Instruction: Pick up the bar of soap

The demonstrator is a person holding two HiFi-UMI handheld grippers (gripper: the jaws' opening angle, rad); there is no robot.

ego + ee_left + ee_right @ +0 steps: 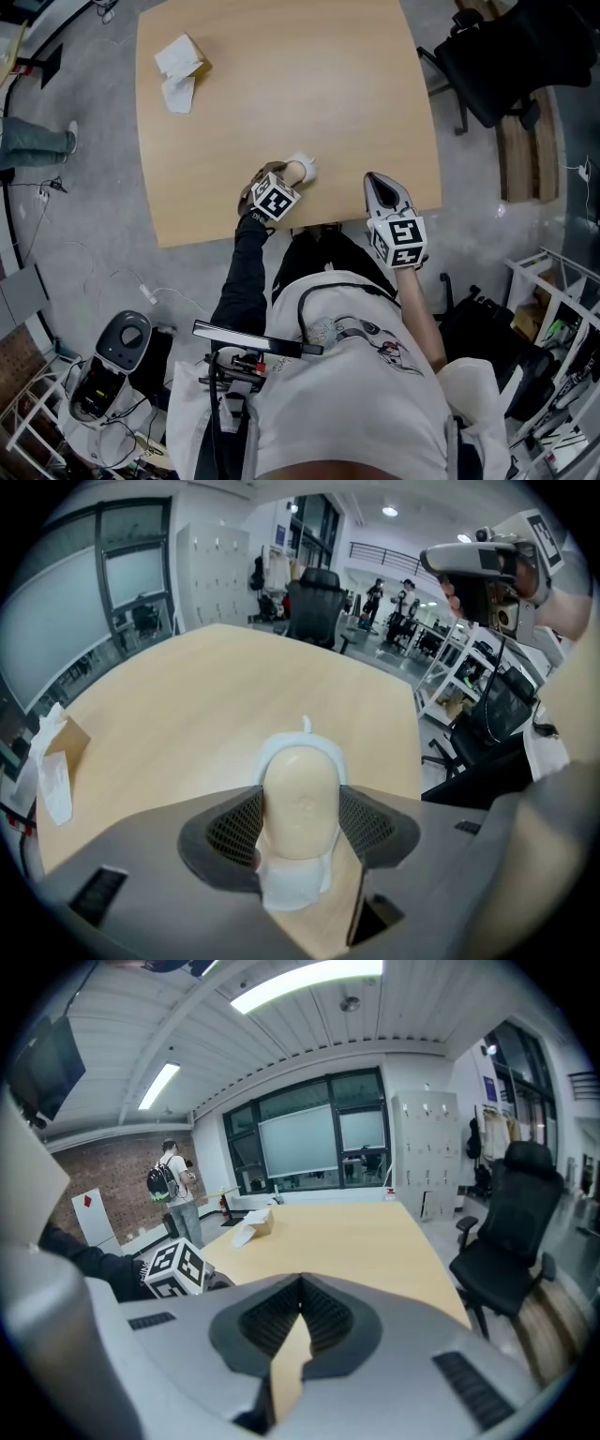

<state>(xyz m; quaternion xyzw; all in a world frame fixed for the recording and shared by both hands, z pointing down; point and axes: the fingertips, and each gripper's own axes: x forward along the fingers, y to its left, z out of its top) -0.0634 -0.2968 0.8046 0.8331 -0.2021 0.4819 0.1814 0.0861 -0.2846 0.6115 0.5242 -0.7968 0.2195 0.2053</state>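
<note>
Bar of soap, cream-coloured and rounded [300,794] [294,171]: sat upright between the fingers of the left gripper, its domed end poking out past them. It was over the desk, close to the middle of the near edge. Whether it touched the desk or hung just above it could not be told.
White wrapping [292,885] [309,168]: hugged the bar, showing as a pale rim round its far end and a flap under its near end.
Left gripper, grey with a square-marker cube [300,832] [284,178]: dark ribbed fingers [230,832] were clenched on the bar from both sides. A dark-sleeved arm reached across the near edge behind it.
Right gripper, grey and white with a square-marker cube [300,1312] [377,183]: fingers [272,1321] were pressed together with nothing between them. It hung over the near edge toward the near right corner, beside the left gripper but apart from it.
Desk, light wood with rounded corners [281,84] [216,686] [366,1232]: mostly bare top.
Small brown cardboard box with crumpled white paper [183,61] [58,757] [255,1226]: lay by the far left corner, well apart from the bar.
Black office chair [497,52] [314,607] [514,1241]: stood on the floor off the far right corner.
Person with a backpack [175,1190]: stood beyond the desk by a brick wall.
</note>
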